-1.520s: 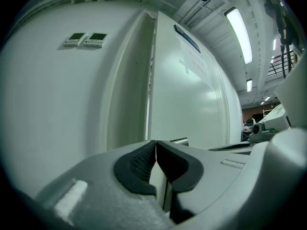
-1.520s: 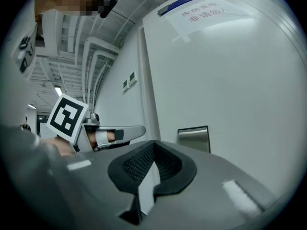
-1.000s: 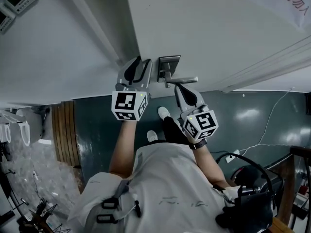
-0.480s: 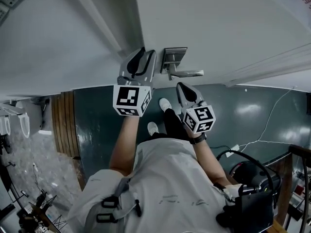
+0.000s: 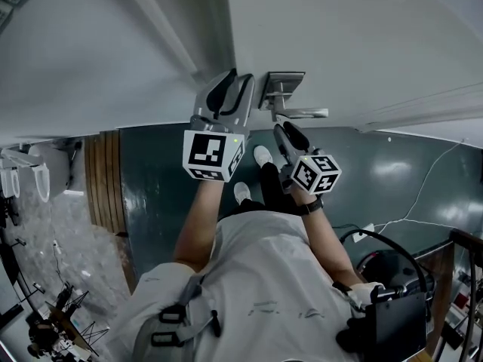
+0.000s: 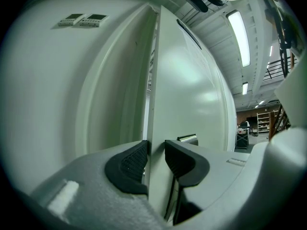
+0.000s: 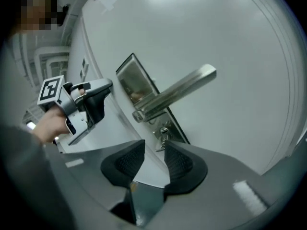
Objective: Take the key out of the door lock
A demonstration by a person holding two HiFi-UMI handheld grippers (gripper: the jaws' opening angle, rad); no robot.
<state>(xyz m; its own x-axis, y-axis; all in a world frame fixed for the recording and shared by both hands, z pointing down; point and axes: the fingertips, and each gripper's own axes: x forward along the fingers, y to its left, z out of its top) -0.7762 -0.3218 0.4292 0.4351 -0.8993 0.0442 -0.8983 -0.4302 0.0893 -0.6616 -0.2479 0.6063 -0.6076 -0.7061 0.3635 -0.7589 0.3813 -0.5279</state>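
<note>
A small silver key (image 7: 163, 137) sticks out of the lock under the lever handle (image 7: 177, 92) on the white door (image 7: 225, 42). My right gripper (image 7: 154, 150) is just short of it. Its jaws are opening, the key stands at the tip of the right pad, and neither pad presses on it. In the head view the right gripper (image 5: 282, 129) hangs right under the handle (image 5: 298, 113). My left gripper (image 6: 156, 150) straddles the door's edge (image 6: 154, 80), both pads against it. It also shows in the head view (image 5: 235, 89) left of the lock plate (image 5: 283, 85).
The door frame and a white wall (image 6: 72, 80) lie left of the door edge. Below, the dark floor (image 5: 166, 172), wooden slats (image 5: 102, 187), a white cable (image 5: 423, 194) and black equipment (image 5: 385, 308) surround the person's body.
The door hardware and both grippers have drifted right and slightly down in the head view. The right gripper's cube has risen closer under the handle. The left gripper stays on the door edge.
</note>
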